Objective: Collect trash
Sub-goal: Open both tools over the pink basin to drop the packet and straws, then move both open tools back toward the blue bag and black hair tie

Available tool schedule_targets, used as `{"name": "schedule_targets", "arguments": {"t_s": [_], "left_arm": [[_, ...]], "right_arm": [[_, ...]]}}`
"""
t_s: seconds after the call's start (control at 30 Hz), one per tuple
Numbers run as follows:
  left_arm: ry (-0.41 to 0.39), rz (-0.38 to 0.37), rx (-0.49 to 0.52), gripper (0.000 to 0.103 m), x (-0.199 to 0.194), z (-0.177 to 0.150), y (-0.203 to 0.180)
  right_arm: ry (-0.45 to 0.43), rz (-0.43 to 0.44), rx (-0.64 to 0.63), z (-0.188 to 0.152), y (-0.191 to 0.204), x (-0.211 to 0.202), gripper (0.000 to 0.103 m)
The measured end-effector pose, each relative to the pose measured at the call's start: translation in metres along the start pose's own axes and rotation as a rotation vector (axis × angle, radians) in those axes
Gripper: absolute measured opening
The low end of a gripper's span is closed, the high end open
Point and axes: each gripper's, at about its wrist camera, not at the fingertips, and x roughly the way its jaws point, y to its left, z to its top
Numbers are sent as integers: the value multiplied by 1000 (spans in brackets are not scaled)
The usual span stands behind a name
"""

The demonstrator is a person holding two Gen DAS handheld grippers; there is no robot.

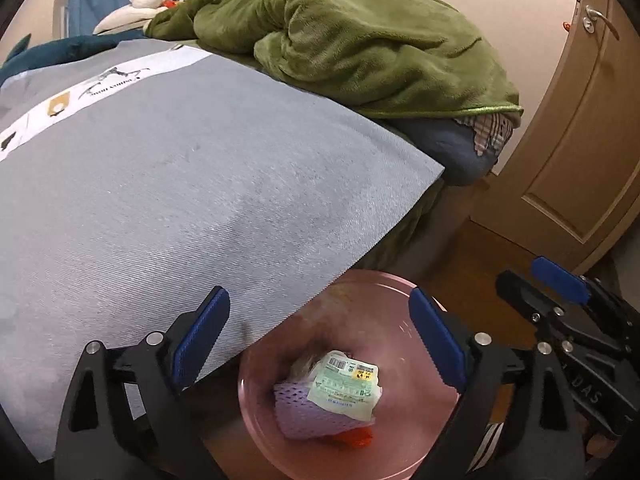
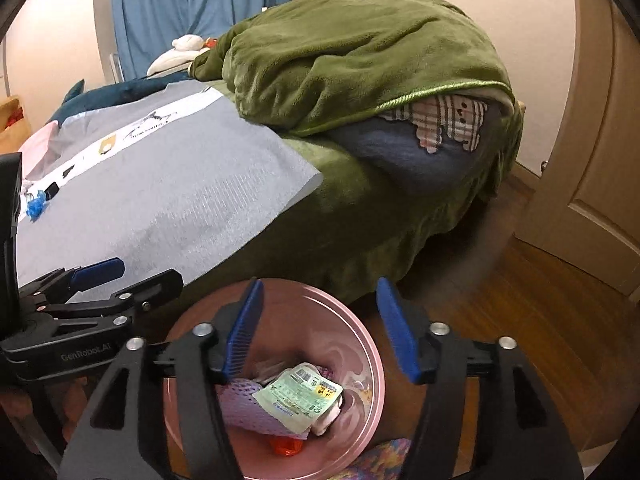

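Both the left hand-held gripper [image 1: 320,344] and the right hand-held gripper [image 2: 320,332] are being held wide and empty over the pink bin [image 2: 372,360] at the bed's [image 2: 340,216] foot corner, while remaining blue trash [image 2: 35,205] is lying up-left on the grey mat [image 2: 168,184], nearer the left arm.

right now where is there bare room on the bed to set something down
The grey mat is bare across its near half, from the printed white strip to its front corner. The green blanket heaps over the far end. Small blue scraps sit at the mat's left edge. The pink bin already holds trash.
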Motion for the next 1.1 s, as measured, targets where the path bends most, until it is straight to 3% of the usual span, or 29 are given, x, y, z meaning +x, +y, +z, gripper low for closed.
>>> {"name": "schedule_targets", "arguments": {"t_s": [0.17,0.47,0.67,0.8,1.1], "left_arm": [[-23,-2,-12,88,-14,5,4],[-127,51,-22,88,-76,24,34],[-195,139,-92,90,-138,35,87],[-237,276,-133,93,-184,39,130],[-367,480,-232,94,-276,32,240]], "right_arm": [[-41,-4,-24,5,10,-12,79],[-130,77,-66,31,53,-53,91],[-192,190,-75,55,109,-84,98],[-215,291,-102,74,159,-100,98],[-276,456,-202,108,283,-112,98]]}}
